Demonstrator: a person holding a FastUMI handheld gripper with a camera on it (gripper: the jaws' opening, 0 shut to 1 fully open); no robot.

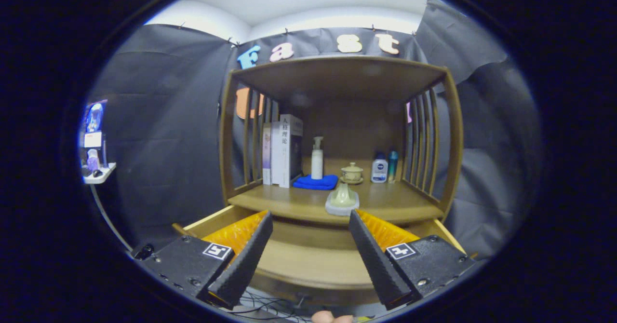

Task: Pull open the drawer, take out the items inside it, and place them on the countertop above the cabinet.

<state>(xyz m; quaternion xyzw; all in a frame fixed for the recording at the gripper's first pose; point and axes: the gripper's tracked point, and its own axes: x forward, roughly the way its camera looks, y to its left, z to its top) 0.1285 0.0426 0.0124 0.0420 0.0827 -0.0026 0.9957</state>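
Drawer (pixel 308 260): pulled out, near, under countertop (pixel 385 207).
Countertop left: books (pixel 282 152).
Middle: bottle (pixel 316 159) on cloth (pixel 315 183).
Right: 2 bottles (pixel 384 167).

The claw (pixel 311 219) points forward and level, its two fingers (pixel 246 255) spread wide apart with nothing between them. A person's fingertips (pixel 331 317) show just beneath it.

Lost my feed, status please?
Gripper open, holding nothing. Drawer pulled open below fingers. Dish on countertop just ahead. Nothing in the way.
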